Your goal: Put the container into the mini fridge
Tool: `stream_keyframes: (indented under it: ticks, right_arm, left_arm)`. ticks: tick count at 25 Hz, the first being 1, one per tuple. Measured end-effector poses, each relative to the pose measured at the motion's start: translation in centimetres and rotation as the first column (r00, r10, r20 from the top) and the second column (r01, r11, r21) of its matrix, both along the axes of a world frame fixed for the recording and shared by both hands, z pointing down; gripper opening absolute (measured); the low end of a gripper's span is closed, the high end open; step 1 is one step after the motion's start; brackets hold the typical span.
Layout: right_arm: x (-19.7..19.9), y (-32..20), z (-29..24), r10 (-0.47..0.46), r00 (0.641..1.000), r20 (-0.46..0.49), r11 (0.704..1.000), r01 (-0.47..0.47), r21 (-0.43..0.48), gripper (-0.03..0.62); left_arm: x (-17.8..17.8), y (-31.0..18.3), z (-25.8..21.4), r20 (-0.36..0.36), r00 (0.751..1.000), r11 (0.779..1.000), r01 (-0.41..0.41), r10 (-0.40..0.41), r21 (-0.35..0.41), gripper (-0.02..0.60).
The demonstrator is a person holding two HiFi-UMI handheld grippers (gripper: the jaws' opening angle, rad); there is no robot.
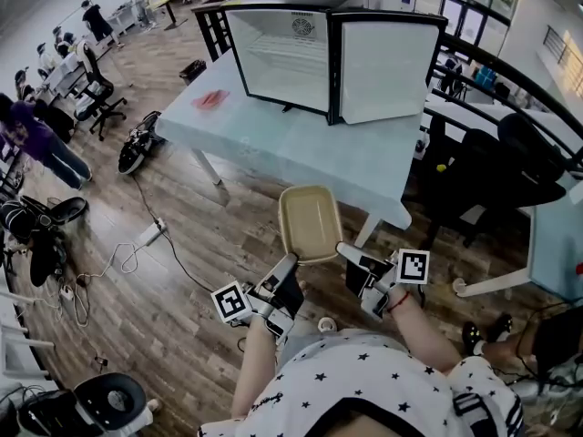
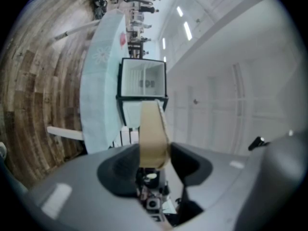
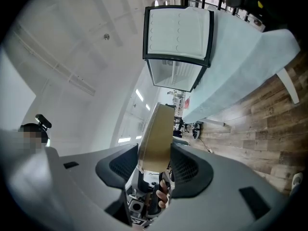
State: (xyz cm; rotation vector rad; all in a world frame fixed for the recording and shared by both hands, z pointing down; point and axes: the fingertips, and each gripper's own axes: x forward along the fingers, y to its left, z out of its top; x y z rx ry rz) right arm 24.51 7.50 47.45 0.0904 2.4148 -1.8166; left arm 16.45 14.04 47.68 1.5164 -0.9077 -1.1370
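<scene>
Left gripper (image 1: 290, 265) and right gripper (image 1: 345, 249) both clamp container (image 1: 311, 221) near edge.

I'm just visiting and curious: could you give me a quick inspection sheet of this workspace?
Surface: table under a pale blue cloth.
Job's things: tan container held in the air short of the table; mini fridge on the table, door open.
Clutter: one red item on the table.
Grippers: left gripper and right gripper each shut on the container's near rim.
Cables: cable and power strip on the floor, left.
Surroundings: office chairs, people at desks, wood floor.
</scene>
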Motion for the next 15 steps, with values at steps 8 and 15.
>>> stream_keyframes:
  ticks: [8,15]
  right_arm:
    - [-0.3,0.3,0.4,-0.024,1.000,-0.005,1.000,0.024,-0.009,0.216]
    - [-1.6,-0.8,0.5,-0.020,1.000,0.006,1.000,0.021,-0.014,0.216]
  left_arm:
    - [-0.2,0.4,0.4,-0.012,1.000,1.000,0.019,-0.019,-0.004,0.203]
    - [-1.4,-0.6,0.5,-0.014,1.000,1.000,0.015,-0.015,-0.005,0.202]
